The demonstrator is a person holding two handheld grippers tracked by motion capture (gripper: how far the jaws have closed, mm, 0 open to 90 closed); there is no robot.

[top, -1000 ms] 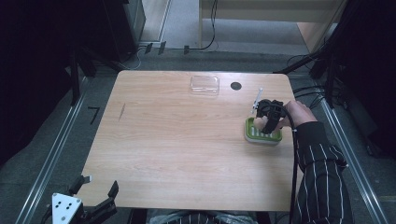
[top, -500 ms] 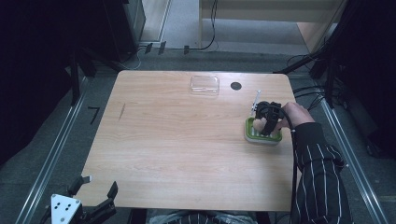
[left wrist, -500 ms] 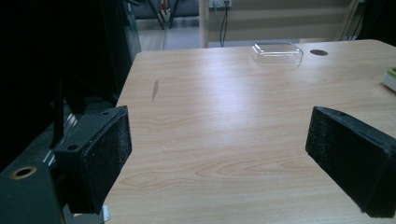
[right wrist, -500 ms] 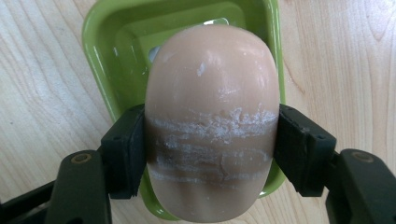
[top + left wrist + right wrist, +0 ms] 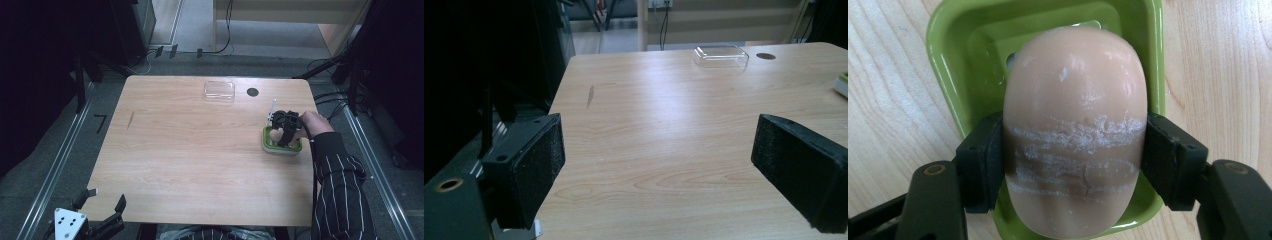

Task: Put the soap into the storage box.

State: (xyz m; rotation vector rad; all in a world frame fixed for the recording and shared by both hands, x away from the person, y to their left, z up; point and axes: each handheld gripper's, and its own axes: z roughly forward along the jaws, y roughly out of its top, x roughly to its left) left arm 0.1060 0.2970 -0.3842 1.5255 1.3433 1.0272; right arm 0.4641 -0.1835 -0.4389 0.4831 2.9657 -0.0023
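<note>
**Inspector:** Grip status first. The right gripper [image 5: 1075, 165] is recorded as clamped on the soap bar [image 5: 1075, 130], one pad on each long flank, slightly below the bar's middle. White scuff lines are seen across the bar at pad height.

**Assessor:** And the location of the bar?

**Inspector:** It is located directly over the green soap dish [image 5: 948, 55], whose rim is visible on all sides of it. Whether the underside rests on the dish floor or is held just clear of it cannot be determined. In the high view the dish [image 5: 295, 147] is found near the table's [image 5: 190, 150] right edge, with the gripper [image 5: 286, 131] above it.

**Assessor:** Recommendations for this step?

**Inspector:** The bar is judged slippery; steady pad pressure is advised, without squeezing harder, since a smooth rounded bar may be shot out of the pads. It should be kept level and centred over the dish, and moved vertically so the rim is not struck and the dish not dragged.

**Assessor:** Other items?

**Inspector:** The left gripper [image 5: 659, 160] is noted with jaws spread wide and nothing between them, at the table's near left corner [image 5: 87, 220]. A clear plastic lid [image 5: 219, 91] is noted near the far edge, well apart from the dish.
</note>
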